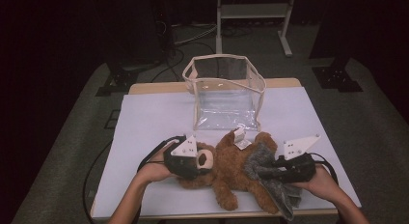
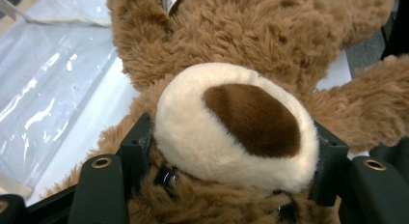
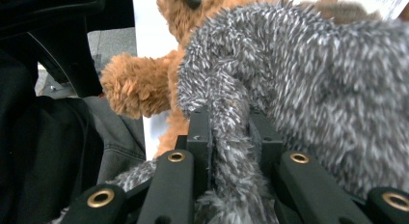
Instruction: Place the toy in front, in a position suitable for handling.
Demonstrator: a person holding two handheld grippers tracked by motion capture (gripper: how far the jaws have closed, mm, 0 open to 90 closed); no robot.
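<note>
Near the table's point(image 1: 144, 113) front edge a brown teddy bear point(image 1: 231, 168) lies on its back, open sheet to its left and the clear bag point(image 1: 224, 91) standing just beyond. The left gripper point(image 2: 234, 151) is clamped on the bear's muzzle; the right gripper point(image 3: 230, 137) pinches the grey fuzzy cloth point(image 3: 308, 84) draped over the bear's right side.
</note>
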